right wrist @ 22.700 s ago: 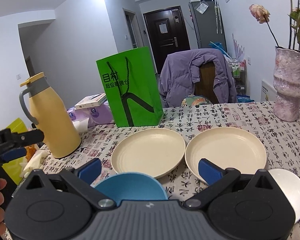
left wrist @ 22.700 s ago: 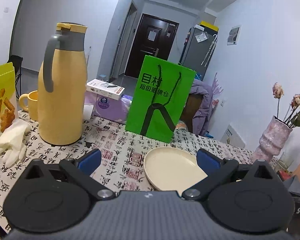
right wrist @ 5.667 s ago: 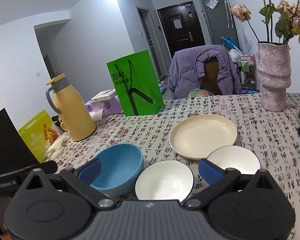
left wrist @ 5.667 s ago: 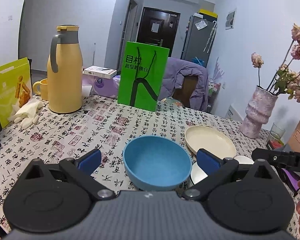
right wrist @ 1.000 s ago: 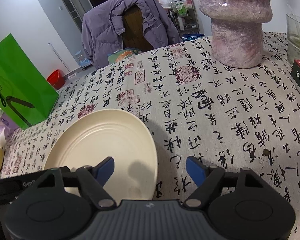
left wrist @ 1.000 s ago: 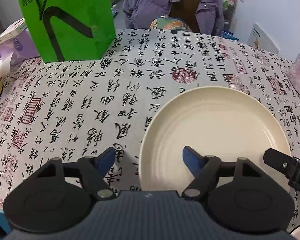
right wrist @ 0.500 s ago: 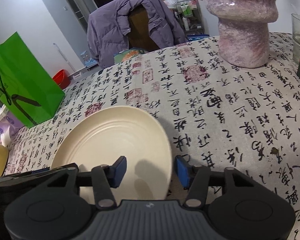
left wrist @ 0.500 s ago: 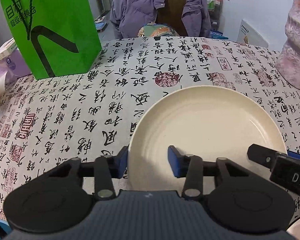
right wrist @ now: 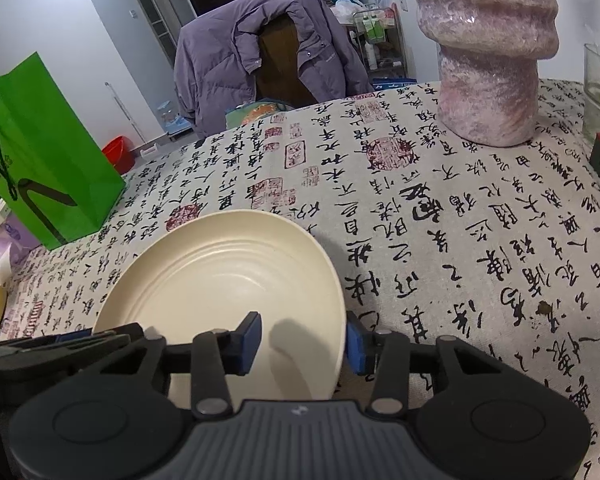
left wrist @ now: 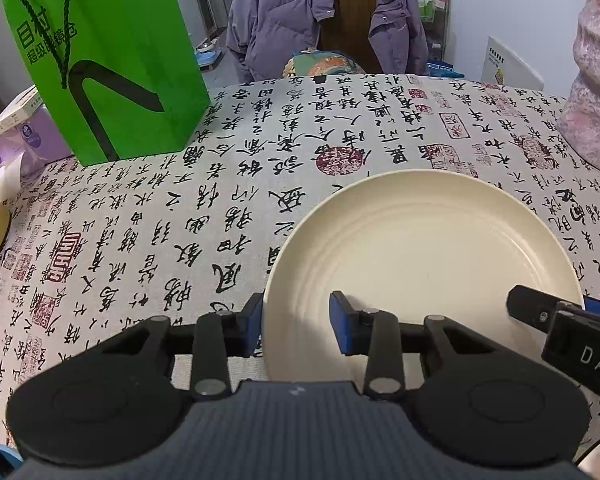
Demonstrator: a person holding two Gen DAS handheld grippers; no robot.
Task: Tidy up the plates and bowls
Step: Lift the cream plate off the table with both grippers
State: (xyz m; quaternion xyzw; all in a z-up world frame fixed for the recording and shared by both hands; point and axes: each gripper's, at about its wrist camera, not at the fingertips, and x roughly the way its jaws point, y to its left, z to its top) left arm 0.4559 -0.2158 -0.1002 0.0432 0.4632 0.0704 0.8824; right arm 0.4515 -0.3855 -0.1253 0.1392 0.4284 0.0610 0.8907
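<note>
Both grippers sit low at the near edge of the cream plate, one per side. Left gripper: jaws narrowed w/ the plate's left rim between the blue pads, one pad outside, one over the plate's inside; can't tell if they actually pinch it. Right gripper: same on the right rim, jaws part closed astride it, contact unclear. In the left view the right gripper's black body crosses the plate's right edge.

Surface: table w/ a white tablecloth printed in black calligraphy and red seals. Green paper bag stands upright at the back left, pink vase back right. Behind the table, a chair w/ a purple jacket over it.

Plate: round, matte cream, shallow, faint concentric rings inside, lying near the table's front, well apart from bag and vase.
</note>
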